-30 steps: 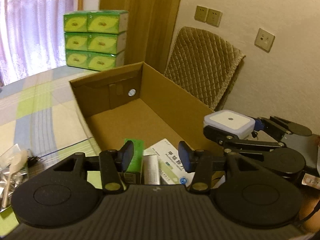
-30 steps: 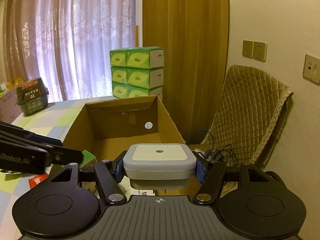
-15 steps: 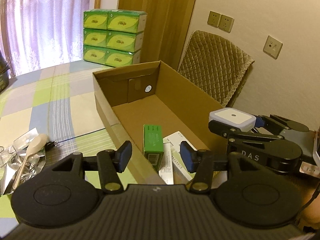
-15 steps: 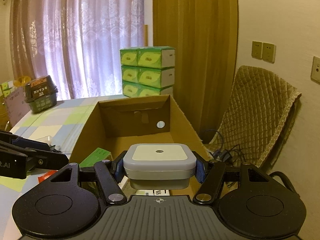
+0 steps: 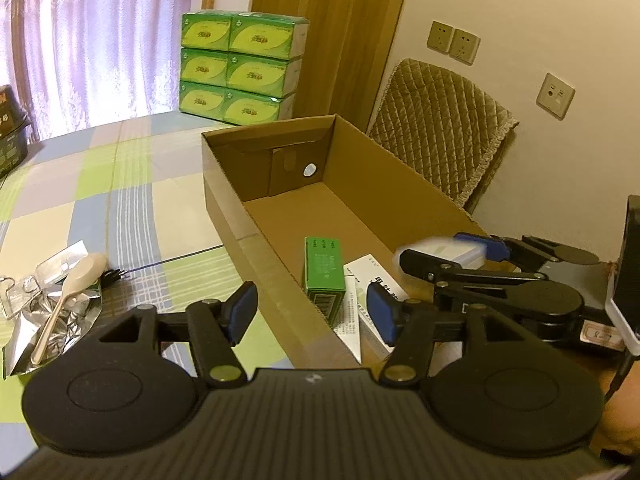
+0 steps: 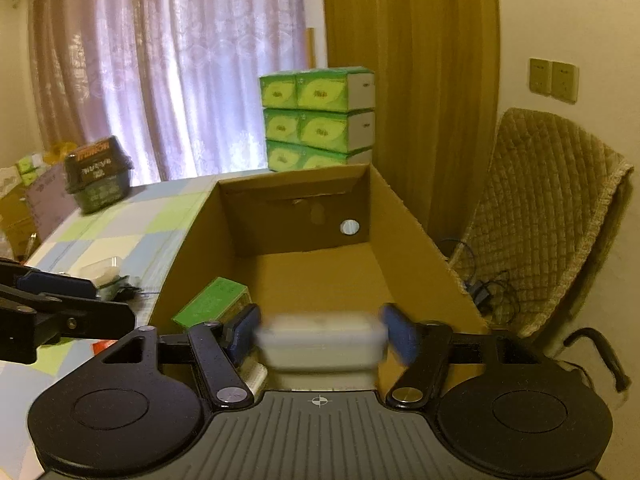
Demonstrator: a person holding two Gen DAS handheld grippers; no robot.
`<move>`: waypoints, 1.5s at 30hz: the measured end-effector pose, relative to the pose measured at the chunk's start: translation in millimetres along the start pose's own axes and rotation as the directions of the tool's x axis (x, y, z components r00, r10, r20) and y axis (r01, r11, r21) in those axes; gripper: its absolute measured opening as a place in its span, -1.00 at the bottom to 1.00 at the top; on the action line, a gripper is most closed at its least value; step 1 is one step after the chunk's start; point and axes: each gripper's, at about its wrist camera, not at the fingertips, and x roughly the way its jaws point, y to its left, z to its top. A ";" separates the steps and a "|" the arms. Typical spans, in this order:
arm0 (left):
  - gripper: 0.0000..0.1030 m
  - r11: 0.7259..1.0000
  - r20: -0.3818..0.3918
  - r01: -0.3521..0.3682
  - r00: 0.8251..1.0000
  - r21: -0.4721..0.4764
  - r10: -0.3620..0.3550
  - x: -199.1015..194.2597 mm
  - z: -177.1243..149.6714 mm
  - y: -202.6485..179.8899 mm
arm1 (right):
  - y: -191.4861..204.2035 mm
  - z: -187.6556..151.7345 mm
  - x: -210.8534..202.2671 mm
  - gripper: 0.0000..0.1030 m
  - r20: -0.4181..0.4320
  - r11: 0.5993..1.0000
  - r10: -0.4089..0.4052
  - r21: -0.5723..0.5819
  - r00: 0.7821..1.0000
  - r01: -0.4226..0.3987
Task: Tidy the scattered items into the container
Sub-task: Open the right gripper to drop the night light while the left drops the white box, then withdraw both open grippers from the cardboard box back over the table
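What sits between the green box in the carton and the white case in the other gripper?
A white medicine box, lying flat on the carton floor, seen in the left wrist view.

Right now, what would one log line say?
left gripper: open, empty | right gripper: around blurred white square box, grip unclear | brown cardboard box: holds green carton

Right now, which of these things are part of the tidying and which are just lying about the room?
Part of the job:
cardboard box
white square case between the right gripper's fingers
green carton in the box
spoon and foil packets on the table

Just lying about:
tissue box stack
quilted chair
dark tub
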 end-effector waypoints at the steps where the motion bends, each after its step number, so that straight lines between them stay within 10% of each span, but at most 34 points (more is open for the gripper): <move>1: 0.17 1.000 0.000 -0.001 1.000 -0.002 0.001 -0.5 -0.7 1.1 | -0.6 0.5 -1.5 0.90 0.008 1.000 -0.003 0.000 1.000 0.003; 17: 0.42 0.997 -0.026 -0.061 0.998 -0.054 0.060 -25.0 -36.2 25.8 | 10.0 -21.5 -54.2 0.90 0.033 1.000 -0.030 0.004 0.999 0.030; 45: 0.68 0.929 -0.032 -0.281 0.959 -0.240 0.281 -133.4 -121.7 139.1 | 158.1 -29.0 -68.8 0.90 -0.001 0.946 0.235 -0.230 0.972 -0.228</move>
